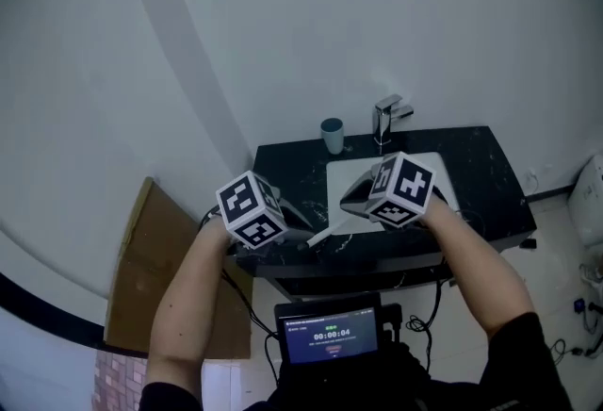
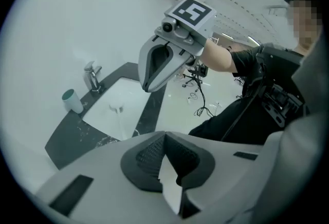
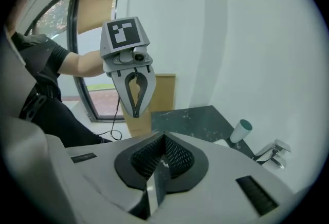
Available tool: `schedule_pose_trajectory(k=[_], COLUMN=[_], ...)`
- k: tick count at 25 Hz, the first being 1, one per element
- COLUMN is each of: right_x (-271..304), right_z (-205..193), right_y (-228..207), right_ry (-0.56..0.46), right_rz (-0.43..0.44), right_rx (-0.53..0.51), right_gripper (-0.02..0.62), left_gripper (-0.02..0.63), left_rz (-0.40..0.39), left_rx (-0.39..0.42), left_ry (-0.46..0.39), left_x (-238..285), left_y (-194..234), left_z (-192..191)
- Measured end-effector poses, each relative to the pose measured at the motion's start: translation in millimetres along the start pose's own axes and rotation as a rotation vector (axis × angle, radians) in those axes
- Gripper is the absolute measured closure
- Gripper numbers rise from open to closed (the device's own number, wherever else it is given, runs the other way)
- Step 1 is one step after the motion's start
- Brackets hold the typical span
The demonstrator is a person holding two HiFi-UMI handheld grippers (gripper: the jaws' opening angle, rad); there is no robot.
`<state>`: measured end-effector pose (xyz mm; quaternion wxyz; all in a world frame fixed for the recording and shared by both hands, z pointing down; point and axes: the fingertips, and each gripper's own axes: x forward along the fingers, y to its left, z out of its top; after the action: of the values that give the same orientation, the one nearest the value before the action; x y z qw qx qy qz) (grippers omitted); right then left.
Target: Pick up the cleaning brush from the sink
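Grippers hang before the sink [image 1: 356,170]; left gripper [image 2: 164,141] and right gripper [image 3: 163,141] each have fingers pressed together, empty. Brush [image 2: 119,124] lies in it.

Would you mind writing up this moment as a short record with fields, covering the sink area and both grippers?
surface: black counter with white basin
fixtures: tap behind the basin; teal cup left of it
brush: slim white stick across the basin's front rim, probably its handle
left gripper: jaws together, empty, by the counter's front left corner
right gripper: jaws together, empty, over the basin
task state: brush not yet picked up
nearby: cardboard sheet against the wall
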<state>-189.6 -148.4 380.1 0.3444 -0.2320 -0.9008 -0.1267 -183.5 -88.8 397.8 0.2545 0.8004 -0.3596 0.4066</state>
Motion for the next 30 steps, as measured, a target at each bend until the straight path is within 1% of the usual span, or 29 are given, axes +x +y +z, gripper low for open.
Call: schedule_pose_trajectory(k=[2,5,7,9,11,13,14,15,17,18,19,21,22,23,24,25,26,27,28,30], right_x=[7,30,43,56,64,66,68,71,84,91,97,107,114,123,134,146,159,172,184,204], right_z=[14,28,39,40,33,21,13,2,-27,-44,-60,-93,-110,-128,-146,-164,-180,-194,-207,-225], right_y=[-34,-77,-117,-155,-190,-222,-236,-247,-260,-261,-262,-264,-263,-261,-256,-251,-247,-243,-239,-233], right_ry=[-0.03,-0.061,-0.097,-0.144,-0.194,-0.261,-0.291,-0.31,-0.307,-0.307,-0.325,-0.4,-0.421,-0.409,-0.367,-0.308,-0.25,-0.2,-0.16,-0.09], right_rz=[-0.043,-0.111,-0.21,-0.319,-0.439,-0.586,-0.652,-0.706,-0.775,-0.795,-0.815,-0.866,-0.89,-0.91,-0.924,-0.929,-0.926,-0.917,-0.909,-0.905], right_rx=[0.061,0.167,0.244,0.358,0.502,0.658,0.735,0.808,0.953,1.032,1.123,1.325,1.417,1.491,1.549,1.6,1.651,1.704,1.755,1.837], right_gripper=[0.595,0.595,0.595,0.595,0.595,0.595,0.595,0.595,0.595,0.561,0.5,0.5,0.5,0.5,0.5,0.5,0.463,0.41,0.397,0.397], left_gripper=[0.594,0.594,0.594,0.594,0.594,0.593,0.592,0.592,0.592,0.592,0.592,0.592,0.592,0.591,0.565,0.522,0.514,0.514,0.513,0.514], left_rz=[0.033,0.038,0.045,0.075,0.116,0.187,0.224,0.245,0.229,0.219,0.225,0.276,0.3,0.316,0.327,0.337,0.347,0.352,0.35,0.344], left_rx=[-0.001,0.036,0.058,0.056,0.048,0.043,0.037,0.02,-0.05,-0.081,-0.096,-0.115,-0.136,-0.161,-0.179,-0.187,-0.191,-0.199,-0.214,-0.25], left_ry=[-0.051,-0.061,-0.086,-0.156,-0.236,-0.307,-0.342,-0.379,-0.445,-0.461,-0.463,-0.447,-0.436,-0.425,-0.411,-0.399,-0.391,-0.388,-0.386,-0.375], left_x=[-11,-16,-23,-30,-34,-37,-37,-35,-22,-14,-7,4,9,16,22,29,35,42,48,61], left_y=[42,96,135,177,218,261,281,299,320,326,333,350,359,366,371,375,380,386,392,403], left_z=[7,-5,-11,-14,-17,-20,-21,-20,-17,-16,-16,-19,-22,-27,-31,-33,-35,-35,-36,-41])
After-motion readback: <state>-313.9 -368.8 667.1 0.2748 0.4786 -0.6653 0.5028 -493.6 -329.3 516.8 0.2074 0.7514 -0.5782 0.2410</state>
